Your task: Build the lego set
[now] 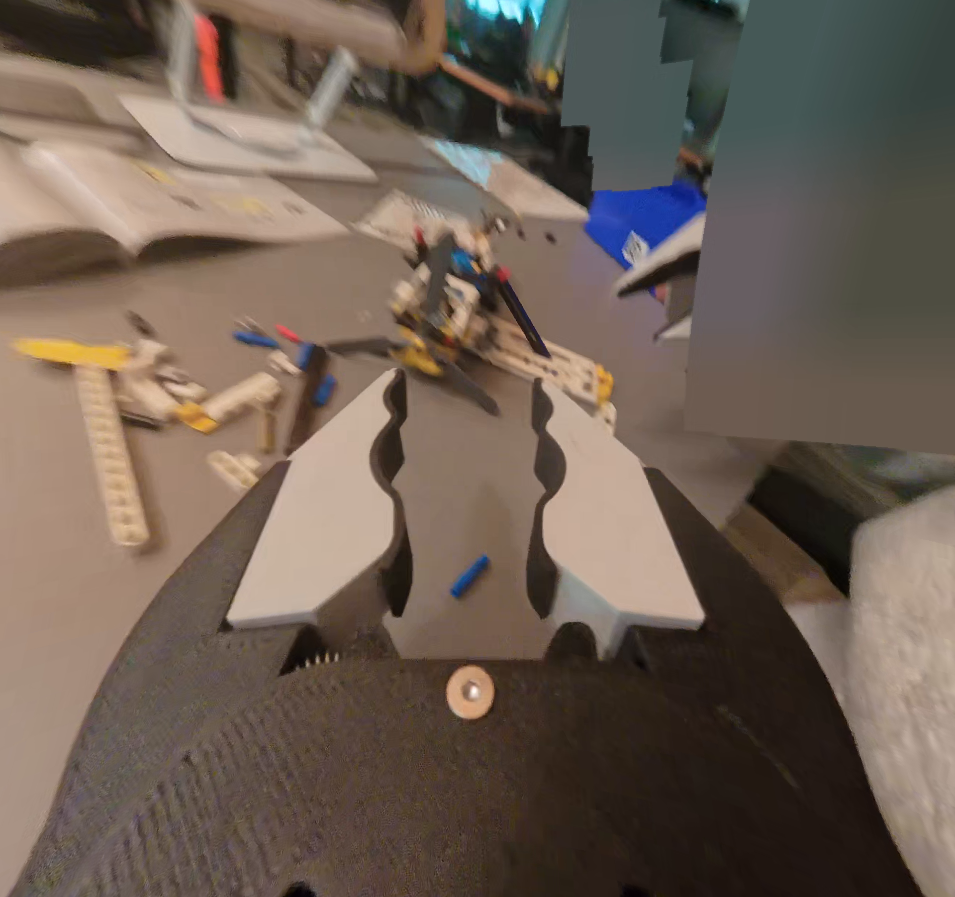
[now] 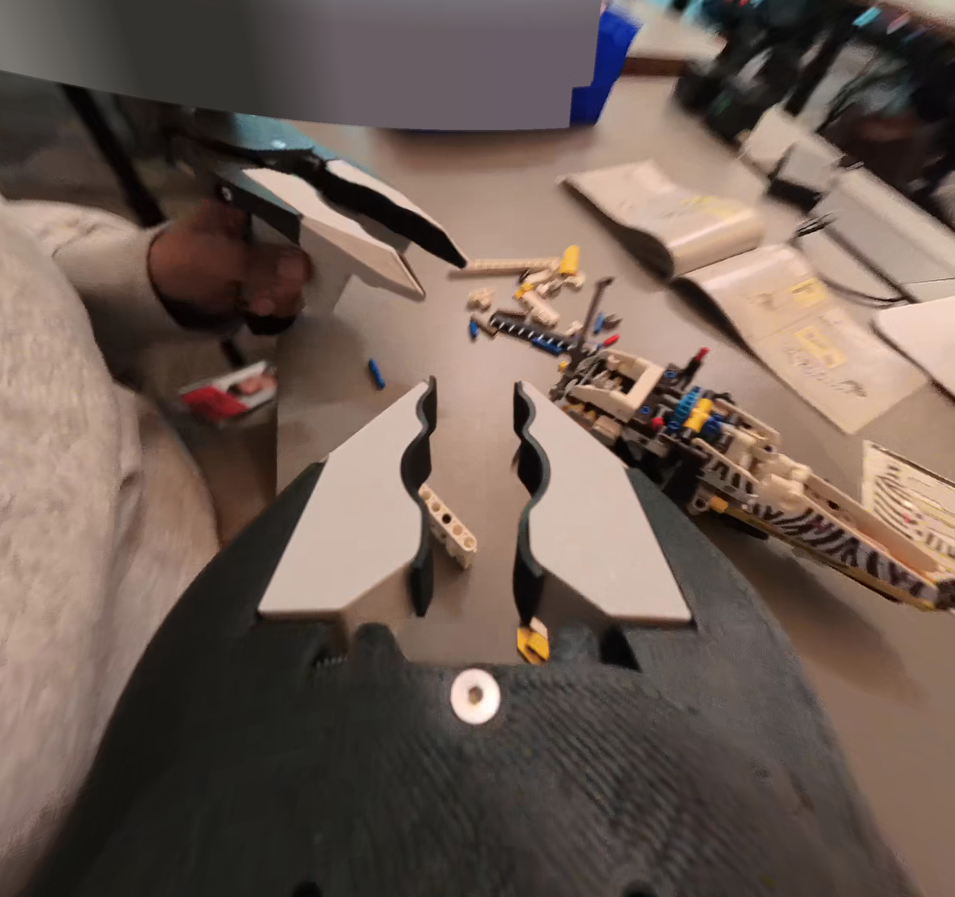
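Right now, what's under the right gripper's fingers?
Under the open right gripper a short white holed beam lies on the grey table, partly covered by the left finger. A yellow piece shows at the finger base; the rest is hidden.

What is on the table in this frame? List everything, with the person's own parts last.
Table: one, grey.
Part-built model: one, white, black, yellow and blue, right of the right gripper.
Loose pieces: a scatter, white, yellow, blue, black, mid-table.
Blue pin: one, between the left gripper's fingers, on the table.
White holed beam: one, between the right gripper's fingers, on the table.
Instruction booklets: open, white, far side.
Blue bin: one, table's far edge.
Left gripper: open, empty.
Right gripper: open, empty.
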